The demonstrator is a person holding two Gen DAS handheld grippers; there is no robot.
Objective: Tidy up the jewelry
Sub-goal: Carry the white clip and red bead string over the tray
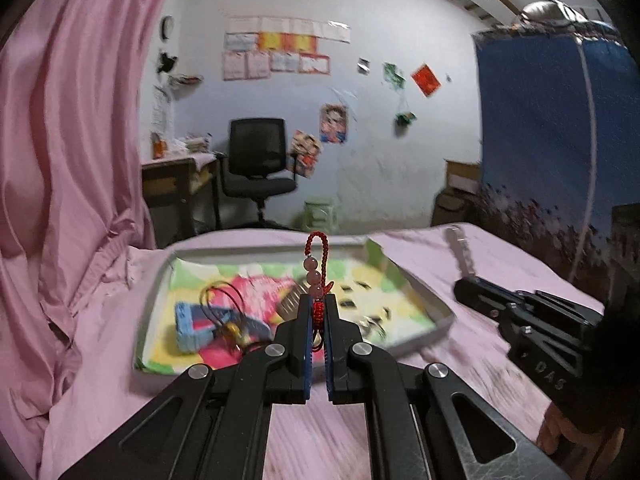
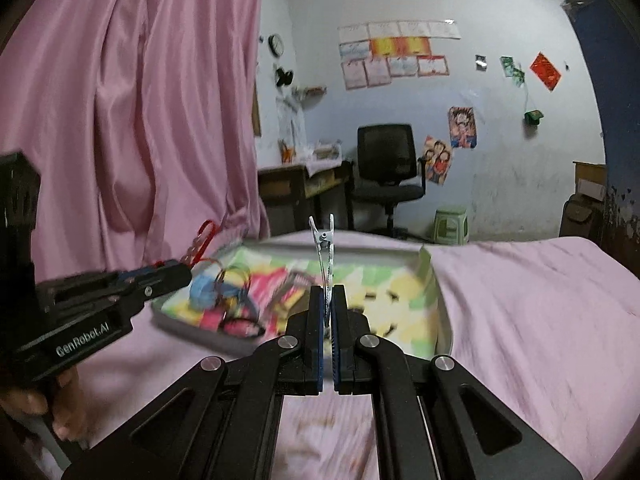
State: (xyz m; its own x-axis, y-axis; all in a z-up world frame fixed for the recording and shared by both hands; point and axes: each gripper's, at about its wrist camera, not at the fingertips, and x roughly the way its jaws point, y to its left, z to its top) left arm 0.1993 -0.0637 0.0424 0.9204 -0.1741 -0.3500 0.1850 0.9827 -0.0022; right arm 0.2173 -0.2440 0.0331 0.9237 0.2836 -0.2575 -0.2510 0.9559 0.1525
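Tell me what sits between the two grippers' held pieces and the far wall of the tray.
In both wrist views, the tray's colourful liner, carrying a blue piece and thin dark cord loops. Left gripper clamps the red beaded charm; right gripper clamps the silver clip.

The pink-sheeted bed (image 2: 532,320) lies bare to the right of the shallow grey tray with a colourful printed liner (image 1: 436,312), leaving open room toward the bed's right edge. The strip of sheet between the tray's near rim and both grippers is also free. Inside the tray, a blue woven band (image 1: 192,326) and dark cord loops (image 1: 224,300) crowd its left half. A hanging pink curtain (image 1: 72,160) closes off the bed's left side.
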